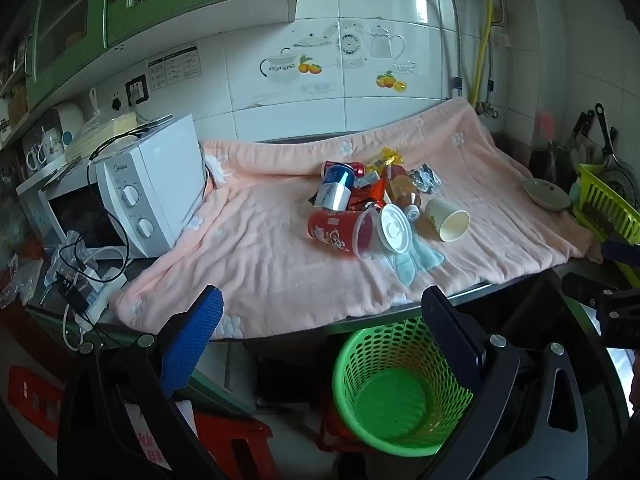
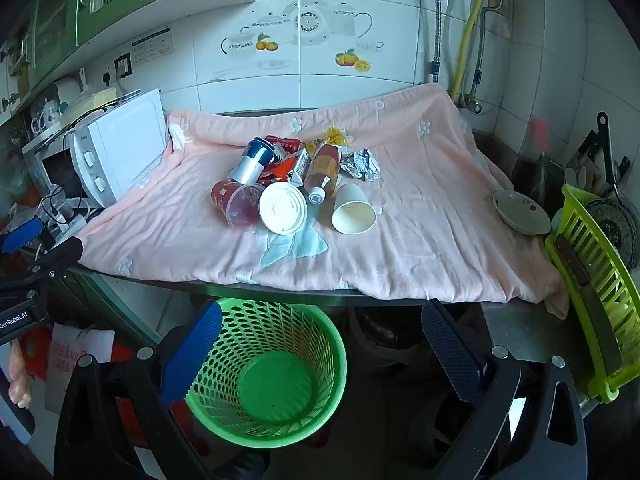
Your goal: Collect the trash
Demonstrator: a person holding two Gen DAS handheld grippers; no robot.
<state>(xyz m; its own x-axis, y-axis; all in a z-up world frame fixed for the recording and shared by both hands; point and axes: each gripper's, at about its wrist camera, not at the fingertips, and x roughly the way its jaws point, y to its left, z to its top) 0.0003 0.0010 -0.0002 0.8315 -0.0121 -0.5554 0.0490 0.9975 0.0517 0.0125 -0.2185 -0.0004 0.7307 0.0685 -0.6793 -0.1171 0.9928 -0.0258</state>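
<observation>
Both the left tongs (image 1: 322, 312) and the right tongs (image 2: 322, 328) are spread wide and empty, above the green basket (image 2: 268, 376); trash pile (image 2: 288, 184) lies on the bench (image 2: 280, 286).

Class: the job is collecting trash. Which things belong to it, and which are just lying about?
Job: red cup, white lid, paper cup, bottle, crumpled foil, green basket.
Lying about: microwave, dish, dish rack.
</observation>
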